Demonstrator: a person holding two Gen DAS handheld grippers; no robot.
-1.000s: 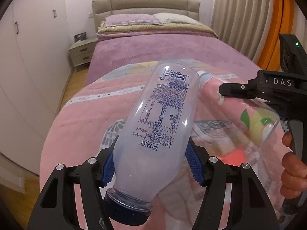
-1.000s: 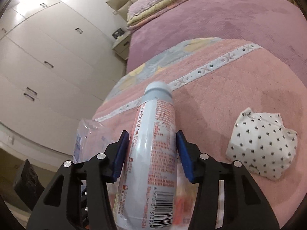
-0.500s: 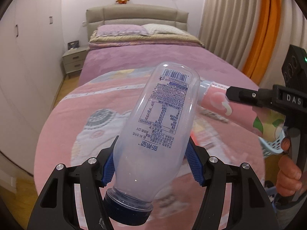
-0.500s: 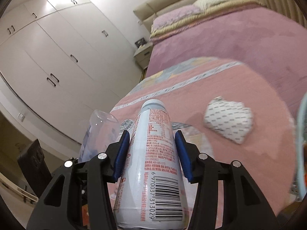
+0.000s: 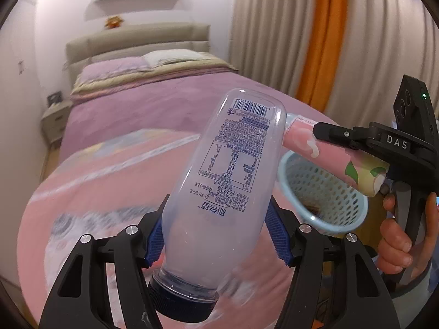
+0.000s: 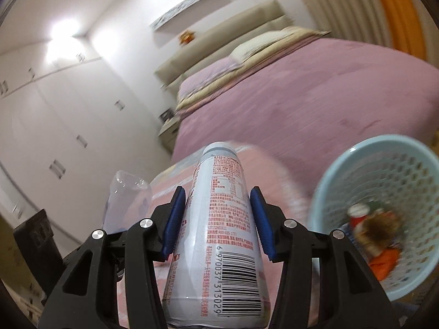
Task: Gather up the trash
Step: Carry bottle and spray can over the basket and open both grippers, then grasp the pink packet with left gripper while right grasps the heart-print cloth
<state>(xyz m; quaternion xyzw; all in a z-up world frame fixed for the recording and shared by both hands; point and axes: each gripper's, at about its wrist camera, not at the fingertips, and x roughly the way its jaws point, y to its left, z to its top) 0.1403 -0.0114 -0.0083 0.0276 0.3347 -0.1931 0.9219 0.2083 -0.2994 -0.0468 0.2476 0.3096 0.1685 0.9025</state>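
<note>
My left gripper (image 5: 216, 235) is shut on a clear empty plastic bottle (image 5: 227, 192) with a dark blue cap, held base forward. My right gripper (image 6: 218, 219) is shut on a white-and-pink labelled bottle (image 6: 219, 233); it also shows in the left wrist view (image 5: 337, 156), held over a light blue mesh trash basket (image 5: 343, 203). In the right wrist view the basket (image 6: 343, 181) is at the right and holds some trash, including a red-capped item and orange scraps. The clear bottle (image 6: 126, 200) shows at the left there.
A bed with a purple cover (image 5: 153, 109) and a pink quilt (image 5: 90, 189) lies ahead. White wardrobes (image 6: 55, 126) stand on the left, a nightstand (image 5: 52, 120) by the bed, and beige and orange curtains (image 5: 323, 38) on the right.
Both grippers have swung right, away from the quilt, still holding their bottles. The blue basket has come into both views. The spotted white cloth has left the right wrist view.
</note>
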